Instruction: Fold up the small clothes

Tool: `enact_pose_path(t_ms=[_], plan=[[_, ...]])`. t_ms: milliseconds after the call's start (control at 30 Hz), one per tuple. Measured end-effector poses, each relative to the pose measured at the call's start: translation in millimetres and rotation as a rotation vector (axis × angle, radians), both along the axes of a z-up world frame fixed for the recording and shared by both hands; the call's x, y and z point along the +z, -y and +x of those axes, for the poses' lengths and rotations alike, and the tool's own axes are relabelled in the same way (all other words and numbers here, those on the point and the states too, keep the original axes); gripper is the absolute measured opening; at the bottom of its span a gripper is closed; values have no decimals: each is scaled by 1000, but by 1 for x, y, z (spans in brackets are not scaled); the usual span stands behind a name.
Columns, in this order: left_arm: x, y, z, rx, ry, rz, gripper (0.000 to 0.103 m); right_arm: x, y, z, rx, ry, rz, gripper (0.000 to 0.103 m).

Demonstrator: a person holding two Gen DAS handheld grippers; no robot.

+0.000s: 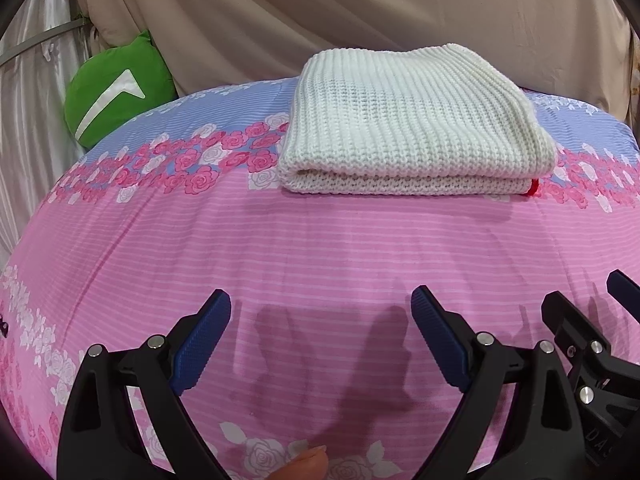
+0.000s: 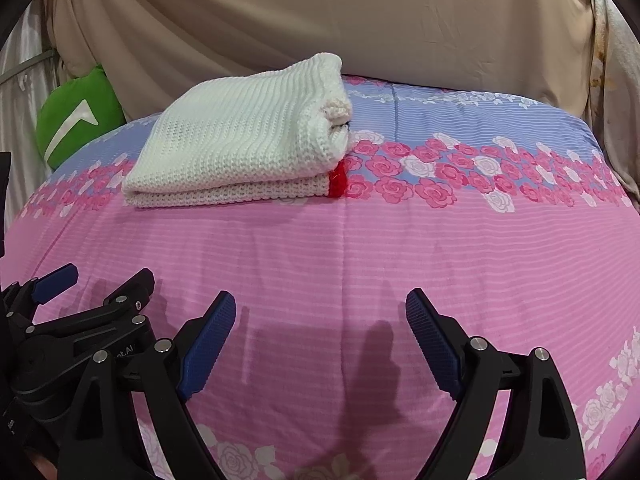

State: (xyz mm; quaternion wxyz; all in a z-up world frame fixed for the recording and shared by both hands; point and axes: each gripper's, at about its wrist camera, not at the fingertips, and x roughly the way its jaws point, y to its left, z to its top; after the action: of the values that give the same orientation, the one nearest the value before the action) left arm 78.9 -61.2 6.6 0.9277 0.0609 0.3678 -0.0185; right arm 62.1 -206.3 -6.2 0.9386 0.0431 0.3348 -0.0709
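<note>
Sweater (image 1: 412, 120): white knit, folded flat into a thick rectangle; lies on the bed cover, at the far side, over the band of roses.
Red trim (image 2: 339, 178): shows at the right front corner of the fold.
Bed cover (image 1: 304, 248): pink stripes near, blue stripes far.
Left gripper (image 1: 320, 312): jaws wide, nothing between them; hovers over bare pink cloth, well apart from the sweater.
Right gripper (image 2: 320, 312): jaws wide, nothing held; just beside the left gripper.
Green cushion (image 1: 116, 88): behind the bed's far left edge.
</note>
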Motion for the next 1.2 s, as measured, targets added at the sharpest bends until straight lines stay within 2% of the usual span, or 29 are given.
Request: enact_pose_path(t_ms=[1200], plan=[[1, 2, -1, 22, 5, 28, 89, -2, 0, -1, -7, -8, -20, 85]])
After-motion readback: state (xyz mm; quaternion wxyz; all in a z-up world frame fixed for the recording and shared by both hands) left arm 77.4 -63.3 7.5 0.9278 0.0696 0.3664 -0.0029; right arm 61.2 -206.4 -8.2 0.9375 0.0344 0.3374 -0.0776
